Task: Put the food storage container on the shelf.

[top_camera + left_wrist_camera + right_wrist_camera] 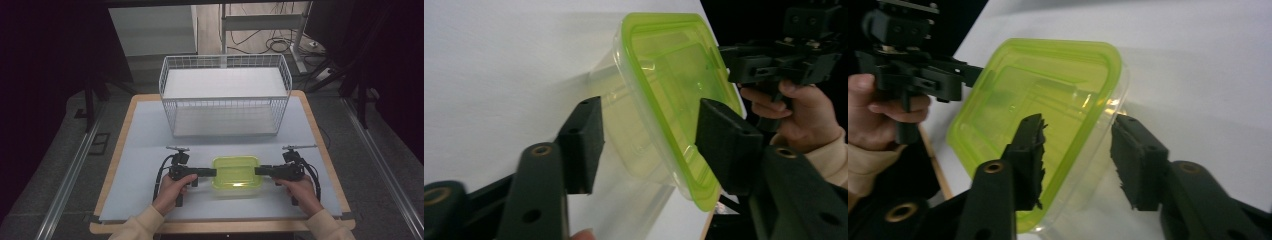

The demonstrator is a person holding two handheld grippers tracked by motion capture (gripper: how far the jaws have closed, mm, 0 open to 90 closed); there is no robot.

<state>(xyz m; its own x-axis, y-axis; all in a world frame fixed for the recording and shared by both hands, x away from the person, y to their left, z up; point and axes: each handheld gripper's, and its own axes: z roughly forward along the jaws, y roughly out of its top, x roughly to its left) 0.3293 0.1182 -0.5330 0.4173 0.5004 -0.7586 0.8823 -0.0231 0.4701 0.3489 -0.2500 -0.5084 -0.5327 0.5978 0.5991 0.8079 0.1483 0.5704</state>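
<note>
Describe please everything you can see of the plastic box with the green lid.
The plastic box is rectangular with rounded corners, a clear body and a translucent lime-green lid closed on top. It looks empty. It stands flat on the white table cover, in front of the wire basket. The left claw and right claw straddle its two short ends.

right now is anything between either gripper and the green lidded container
Nothing visible. The left gripper and right gripper each straddle an end of the container, jaws around its rim.

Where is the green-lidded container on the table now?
In the high view the container sits at the table's near edge, in front of the wire basket, between the left gripper and right gripper.
</note>
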